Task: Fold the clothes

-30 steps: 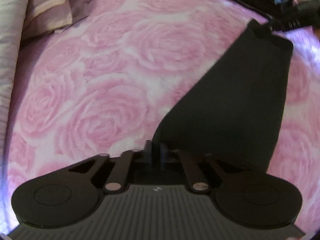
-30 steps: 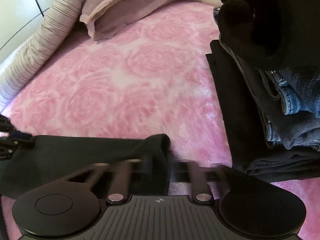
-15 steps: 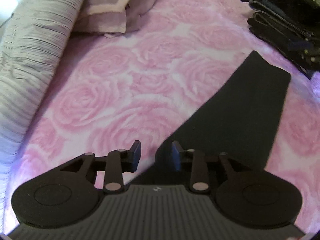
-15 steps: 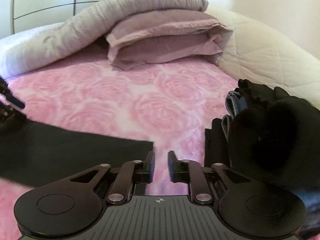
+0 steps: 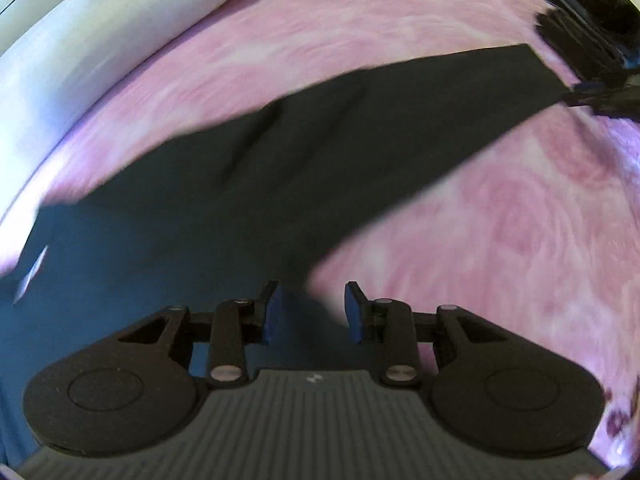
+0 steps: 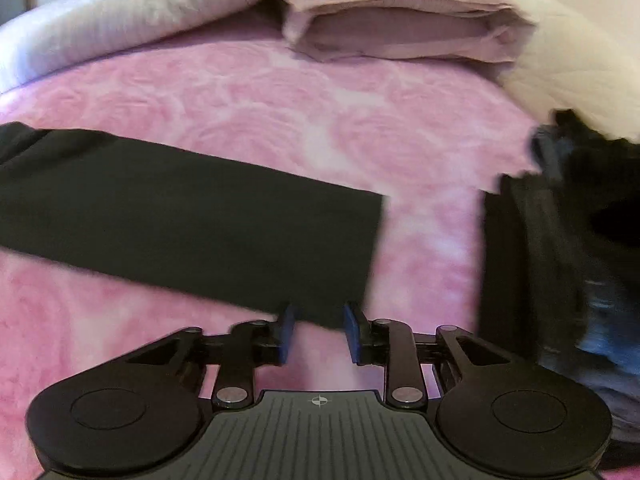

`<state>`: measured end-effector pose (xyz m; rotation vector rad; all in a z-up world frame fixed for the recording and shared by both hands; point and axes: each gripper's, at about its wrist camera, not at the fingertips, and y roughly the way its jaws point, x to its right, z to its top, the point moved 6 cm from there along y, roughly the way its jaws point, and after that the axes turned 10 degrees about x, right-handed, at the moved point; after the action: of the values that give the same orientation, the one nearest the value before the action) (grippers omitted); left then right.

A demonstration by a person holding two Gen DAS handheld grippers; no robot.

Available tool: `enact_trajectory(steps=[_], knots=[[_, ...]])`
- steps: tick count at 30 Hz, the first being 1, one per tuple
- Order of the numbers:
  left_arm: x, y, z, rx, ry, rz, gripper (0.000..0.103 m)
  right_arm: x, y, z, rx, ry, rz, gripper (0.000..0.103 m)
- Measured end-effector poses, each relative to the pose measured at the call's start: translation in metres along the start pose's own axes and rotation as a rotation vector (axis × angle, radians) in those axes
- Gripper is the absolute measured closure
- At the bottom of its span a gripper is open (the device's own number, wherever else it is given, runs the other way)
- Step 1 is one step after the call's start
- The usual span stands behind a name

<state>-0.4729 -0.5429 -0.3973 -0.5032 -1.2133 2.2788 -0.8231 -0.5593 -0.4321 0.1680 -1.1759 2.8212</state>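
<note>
Open pink rose bedspread point(image 6: 248, 104) between the black garment point(image 6: 192, 216) and the head of the bed; free passage there. More bare spread beside the garment's near edge, lower right in the left wrist view point(image 5: 500, 240). Right side blocked by a stack of dark folded clothes point(image 6: 560, 264), narrow pink gap between it and the garment's end. Far edge walled by folded mauve bedding point(image 6: 400, 28), a rolled grey duvet point(image 6: 132, 28) and a cream quilted cover point(image 6: 576, 76).
</note>
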Motion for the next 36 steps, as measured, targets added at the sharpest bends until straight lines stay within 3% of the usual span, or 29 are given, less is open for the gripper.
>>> enact_trajectory(steps=[4,10,17,22,24,26,31,36], knots=[[-0.040,-0.053,-0.049,-0.034,-0.110,0.123,0.071,-0.018,-0.034,0.003,0.012,0.011,0.044,0.075],[-0.115,-0.133,-0.135,-0.062,-0.261,0.292,0.065,-0.102,-0.080,0.005,0.011,-0.019,0.209,0.068],[-0.235,-0.222,-0.260,-0.059,-0.327,0.431,0.054,-0.263,-0.138,0.012,0.037,-0.164,0.403,0.067],[-0.350,-0.259,-0.342,0.003,-0.400,0.490,0.054,-0.387,-0.182,0.013,0.066,-0.206,0.395,0.066],[-0.388,-0.262,-0.366,0.006,-0.364,0.511,0.054,-0.436,-0.194,0.009,0.057,-0.198,0.388,0.064],[-0.409,-0.254,-0.385,-0.011,-0.249,0.515,0.054,-0.491,-0.203,0.004,0.034,-0.204,0.401,0.062],[-0.407,-0.220,-0.410,-0.026,0.051,0.431,0.052,-0.618,-0.231,0.001,0.027,-0.285,0.491,0.060],[-0.407,-0.190,-0.416,-0.004,0.107,0.373,0.045,-0.694,-0.231,0.001,0.039,-0.388,0.540,0.056]])
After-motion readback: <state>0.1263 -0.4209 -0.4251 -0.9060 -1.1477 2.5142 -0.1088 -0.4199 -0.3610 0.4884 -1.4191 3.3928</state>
